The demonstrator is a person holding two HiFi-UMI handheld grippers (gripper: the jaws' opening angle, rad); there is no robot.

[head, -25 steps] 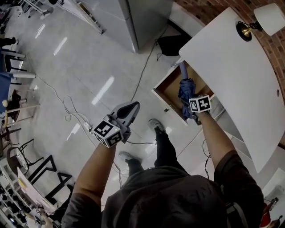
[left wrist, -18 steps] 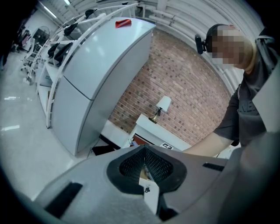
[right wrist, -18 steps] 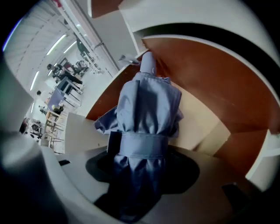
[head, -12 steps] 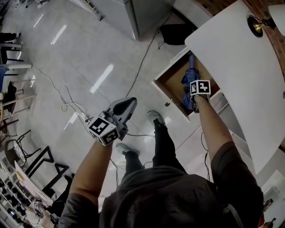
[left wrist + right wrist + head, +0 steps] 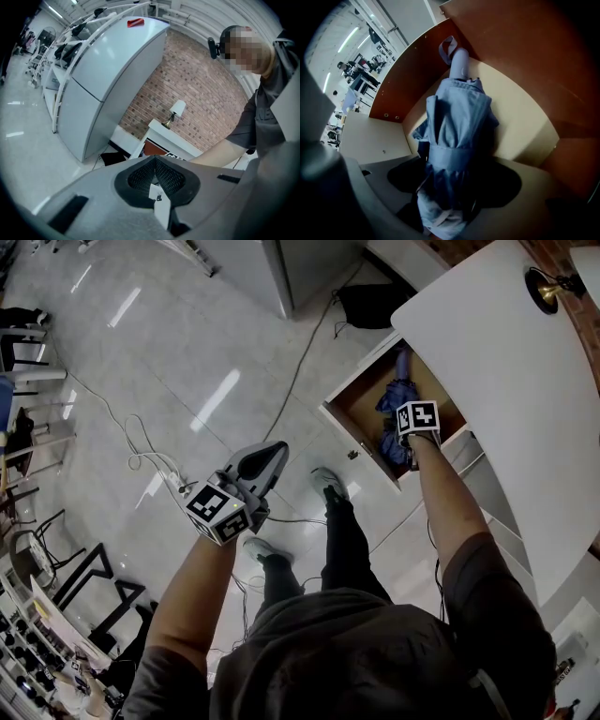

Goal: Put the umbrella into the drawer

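Note:
The folded blue umbrella (image 5: 394, 401) lies lengthwise in the open wooden drawer (image 5: 360, 414) under the white desk. In the right gripper view the umbrella (image 5: 457, 126) rests on the pale drawer bottom (image 5: 520, 126), its handle and loop toward the far corner. My right gripper (image 5: 412, 433) points steeply down into the drawer, and its jaws are opening. The umbrella's near end sits between them (image 5: 450, 187), and the pads look eased off the fabric. My left gripper (image 5: 272, 454) hangs over the floor, well left of the drawer. It (image 5: 157, 176) is shut and holds nothing.
The white desk top (image 5: 506, 381) overhangs the drawer's right side and carries a brass lamp (image 5: 548, 282). Cables (image 5: 141, 465) trail over the tiled floor, and a black bag (image 5: 370, 306) lies beside a grey cabinet (image 5: 300, 268). The person's shoes (image 5: 328, 486) stand just before the drawer front.
My right gripper has sunk into the drawer with the umbrella, which now rests on the drawer bottom. The left gripper has dropped slightly.

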